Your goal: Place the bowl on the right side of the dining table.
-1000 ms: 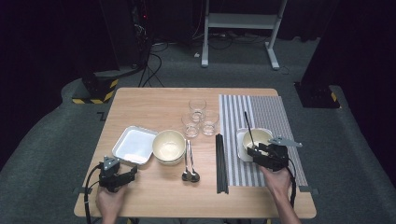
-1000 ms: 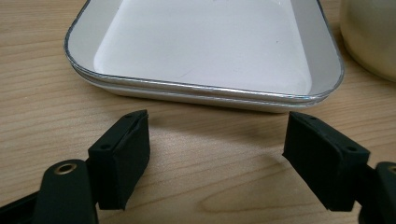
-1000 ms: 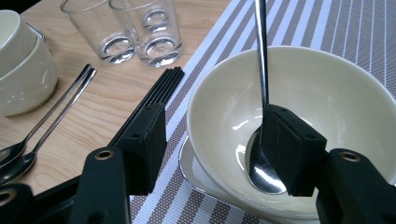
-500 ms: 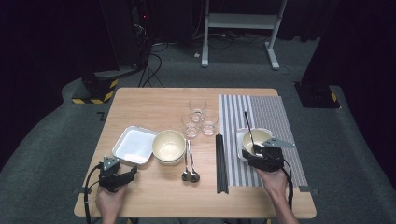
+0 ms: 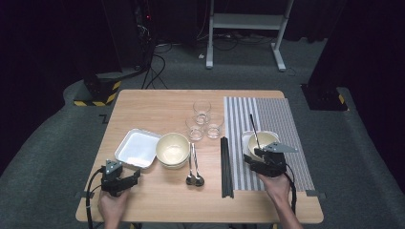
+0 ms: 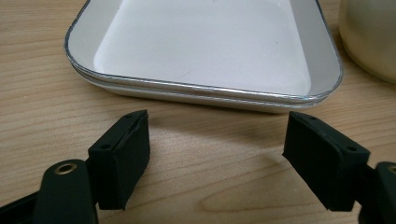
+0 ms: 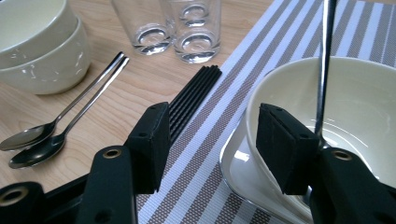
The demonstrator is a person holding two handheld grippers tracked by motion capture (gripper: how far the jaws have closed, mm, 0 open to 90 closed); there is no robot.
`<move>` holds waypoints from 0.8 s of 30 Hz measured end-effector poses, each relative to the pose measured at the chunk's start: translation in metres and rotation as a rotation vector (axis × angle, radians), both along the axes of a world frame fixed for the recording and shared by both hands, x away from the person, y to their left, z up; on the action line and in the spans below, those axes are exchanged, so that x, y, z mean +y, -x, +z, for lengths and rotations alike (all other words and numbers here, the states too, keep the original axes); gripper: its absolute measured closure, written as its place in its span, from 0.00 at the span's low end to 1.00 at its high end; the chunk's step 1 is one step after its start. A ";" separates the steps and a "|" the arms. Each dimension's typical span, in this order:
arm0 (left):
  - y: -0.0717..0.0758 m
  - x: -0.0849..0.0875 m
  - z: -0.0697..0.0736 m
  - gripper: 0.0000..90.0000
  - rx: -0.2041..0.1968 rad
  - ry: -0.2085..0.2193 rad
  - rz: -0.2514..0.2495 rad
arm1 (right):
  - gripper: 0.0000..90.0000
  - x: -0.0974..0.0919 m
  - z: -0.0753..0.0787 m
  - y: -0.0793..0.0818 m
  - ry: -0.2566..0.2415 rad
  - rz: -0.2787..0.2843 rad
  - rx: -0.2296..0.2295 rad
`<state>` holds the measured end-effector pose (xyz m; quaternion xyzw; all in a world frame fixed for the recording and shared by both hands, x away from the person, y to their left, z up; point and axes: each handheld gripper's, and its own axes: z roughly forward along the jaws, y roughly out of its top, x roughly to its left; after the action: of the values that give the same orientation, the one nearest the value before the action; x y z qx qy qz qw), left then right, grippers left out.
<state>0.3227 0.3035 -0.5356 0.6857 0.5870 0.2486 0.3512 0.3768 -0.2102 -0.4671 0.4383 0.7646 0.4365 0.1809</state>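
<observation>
The left tool rests low over the wooden counter at its near left corner, held by the person's left hand. Its jaws stand wide apart with bare wood between them and grip nothing. Just ahead of the jaws, not touching them, lies a white square tray with a metal-edged rim; in the left gripper view its far edge is cut off by the top of the frame. To the right of that tray stands a stack of cream bowls, of which the left gripper view shows a part of one side wall.

Between the two tools, two spoons lie side by side, bowls toward the person. Beyond them stand three clear glasses, whose rims are cut off in the right gripper view. A bundle of black chopsticks lies along the left edge of a striped placemat.

The right tool, held by the right hand, sits at the near rim of a cream bowl. This bowl rests on a white dish on the placemat. The jaws have just been closing. They stand partly open; the right jaw lies against the bowl's near wall, and the left jaw stands clear over the placemat. Whether the rim sits between the pads cannot be determined, since the right jaw hides it. A thin metal utensil handle rises from the bowl; its lower end is hidden behind the right jaw.
</observation>
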 end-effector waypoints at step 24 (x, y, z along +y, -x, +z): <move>0.000 0.000 0.000 0.25 0.000 -0.001 0.001 | 0.56 0.021 -0.007 0.000 -0.005 0.039 0.021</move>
<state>0.3227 0.3033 -0.5356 0.6856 0.5872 0.2492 0.3508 0.3771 -0.1891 -0.4739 0.4283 0.7739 0.4371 0.1632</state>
